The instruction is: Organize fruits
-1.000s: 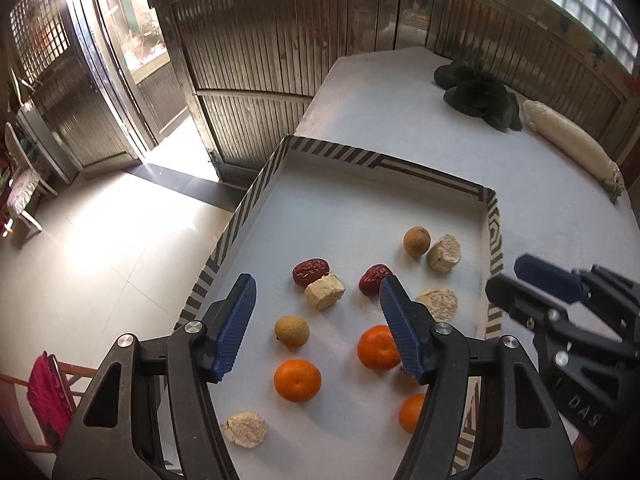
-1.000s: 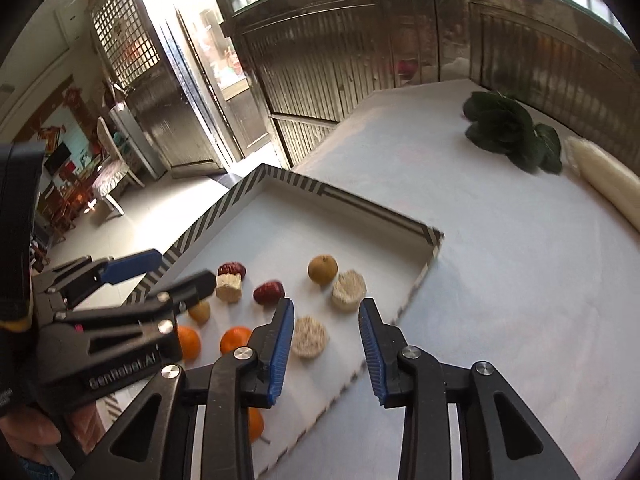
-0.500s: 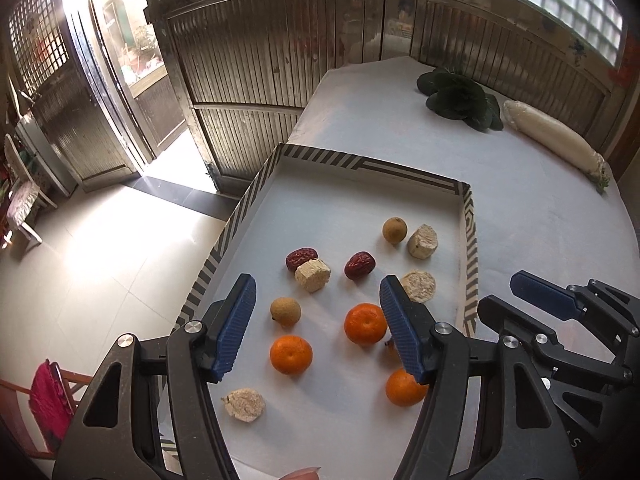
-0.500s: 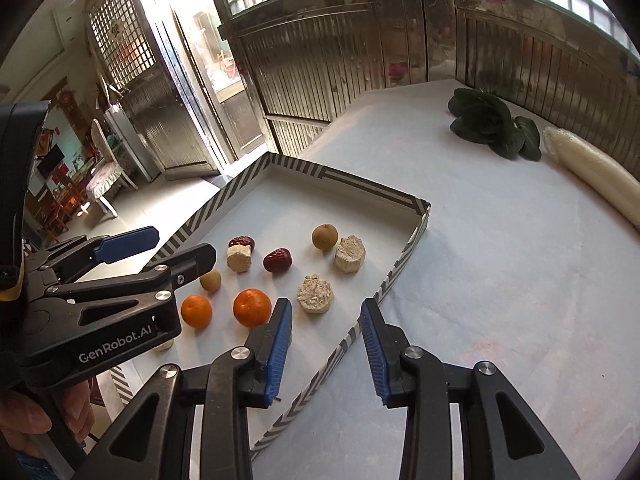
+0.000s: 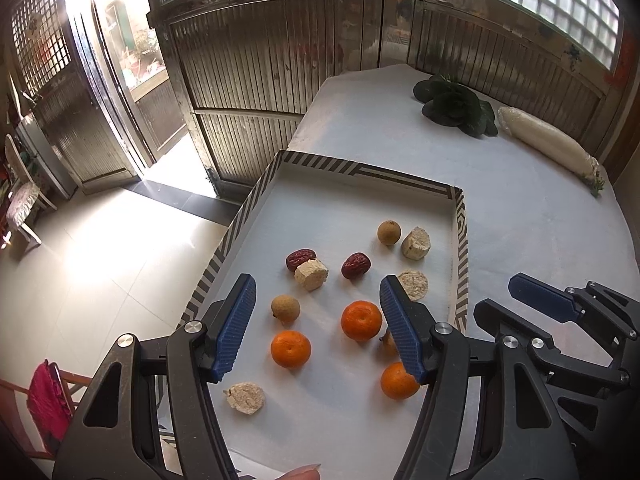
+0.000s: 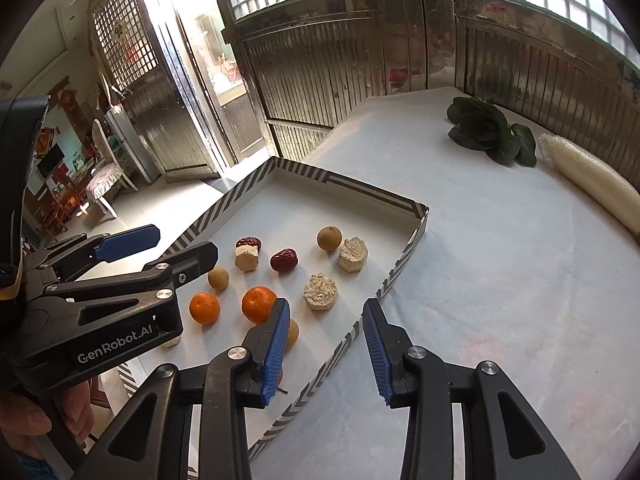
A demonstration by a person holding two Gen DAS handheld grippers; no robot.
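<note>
A shallow tray with a striped rim [image 5: 360,168] [image 6: 344,182] holds three oranges [image 5: 361,320] [image 6: 259,304], two red dates [image 5: 355,265] [image 6: 283,259], brown longans [image 5: 389,232] [image 6: 329,237] and several pale cake pieces [image 5: 311,274] [image 6: 320,291]. My left gripper [image 5: 318,326] is open and empty, held above the tray's near part. My right gripper [image 6: 326,346] is open and empty, above the tray's right rim. One orange [image 5: 397,381] is partly hidden behind the left gripper's right finger.
The tray lies on a white-covered table [image 5: 520,220]. A dark leafy vegetable [image 5: 454,104] [image 6: 490,132] and a wrapped white roll [image 5: 548,144] [image 6: 588,180] lie at the far right. The table's left edge drops to a tiled floor [image 5: 100,260]; metal doors stand behind.
Both grippers have drawn back and risen from the tray, still open. More of the tray and table shows; a third orange has come into view. The fruits have not moved.
</note>
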